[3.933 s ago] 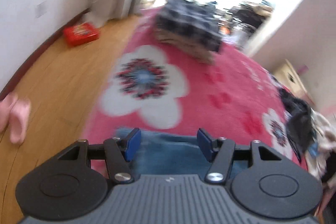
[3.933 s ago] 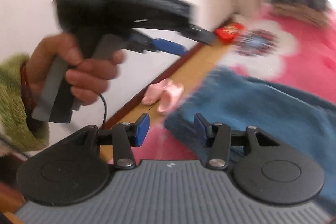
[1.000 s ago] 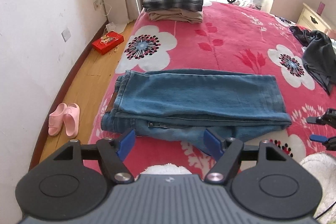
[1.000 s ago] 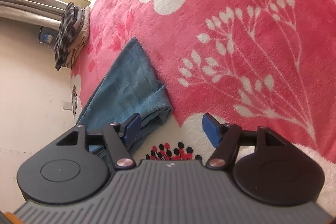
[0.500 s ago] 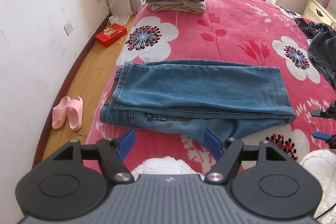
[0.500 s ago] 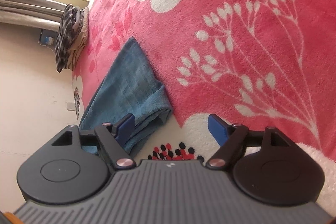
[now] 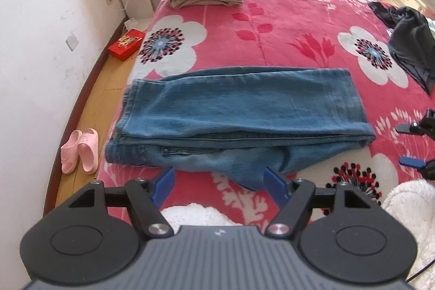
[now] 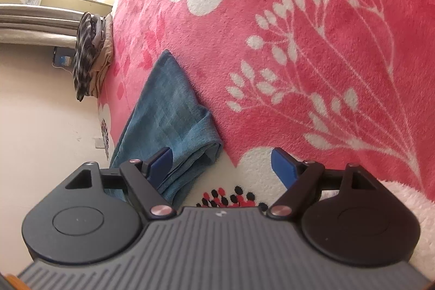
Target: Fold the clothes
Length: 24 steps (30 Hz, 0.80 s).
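While the folded jeans point(image 7: 239, 110) are lying across the red flowered bed point(image 7: 285, 26), the left hand-held gripper point(image 7: 218, 182) is hovering spread wide by their near edge, pinching nothing, and the right hand-held gripper point(image 8: 221, 162) is waiting just as wide beside the cuff end, one blue finger point(image 8: 160, 161) overlapping the denim.

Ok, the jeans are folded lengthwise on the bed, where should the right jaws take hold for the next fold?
Probably the cuff end of the jeans, approached from the right along the blanket. That end lies stacked and flat, right beside the open right gripper. The left gripper, also open, could pin the waistband end.
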{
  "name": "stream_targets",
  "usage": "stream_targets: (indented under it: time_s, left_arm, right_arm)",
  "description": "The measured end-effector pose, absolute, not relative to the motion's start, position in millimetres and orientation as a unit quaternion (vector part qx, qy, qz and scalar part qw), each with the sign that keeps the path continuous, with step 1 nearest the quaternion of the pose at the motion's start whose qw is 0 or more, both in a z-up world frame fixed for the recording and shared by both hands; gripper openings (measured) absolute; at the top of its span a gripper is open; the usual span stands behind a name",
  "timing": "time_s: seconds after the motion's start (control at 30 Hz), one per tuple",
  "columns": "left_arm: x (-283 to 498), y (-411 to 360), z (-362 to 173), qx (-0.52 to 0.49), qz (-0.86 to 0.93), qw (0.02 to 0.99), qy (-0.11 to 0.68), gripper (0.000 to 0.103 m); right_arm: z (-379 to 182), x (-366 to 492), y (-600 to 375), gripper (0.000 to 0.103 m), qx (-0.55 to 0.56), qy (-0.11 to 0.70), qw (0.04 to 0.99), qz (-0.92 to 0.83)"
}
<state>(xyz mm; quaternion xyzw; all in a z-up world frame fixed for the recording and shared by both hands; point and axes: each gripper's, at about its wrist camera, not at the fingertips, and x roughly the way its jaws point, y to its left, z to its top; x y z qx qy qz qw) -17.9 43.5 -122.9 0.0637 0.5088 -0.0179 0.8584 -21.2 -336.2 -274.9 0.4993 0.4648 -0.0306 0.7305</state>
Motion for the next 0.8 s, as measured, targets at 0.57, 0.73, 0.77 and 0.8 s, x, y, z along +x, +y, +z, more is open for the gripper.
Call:
stream_targets:
  time_s: [0.57,0.73,0.77,0.8]
  left_arm:
    - [36,-16,-170,0.108,-0.093,0.844,0.516,0.073]
    - [66,0,-186,0.09,-0.072,0.837,0.536,0.073]
    - [71,5,-187,0.088,-0.067,0.836,0.538,0.073]
    - [76,11,-189,0.085,-0.061,0.835,0.54,0.073]
  right_arm:
    - [-295,-13,-355,0.08,0.601,0.41,0.686,0.008]
    - [-311,25,-352,0.078,0.576,0.426,0.697,0.028]
    - [-316,33,-351,0.077,0.574,0.429,0.697,0.036]
    - [-319,40,-349,0.076,0.571,0.431,0.698,0.044]
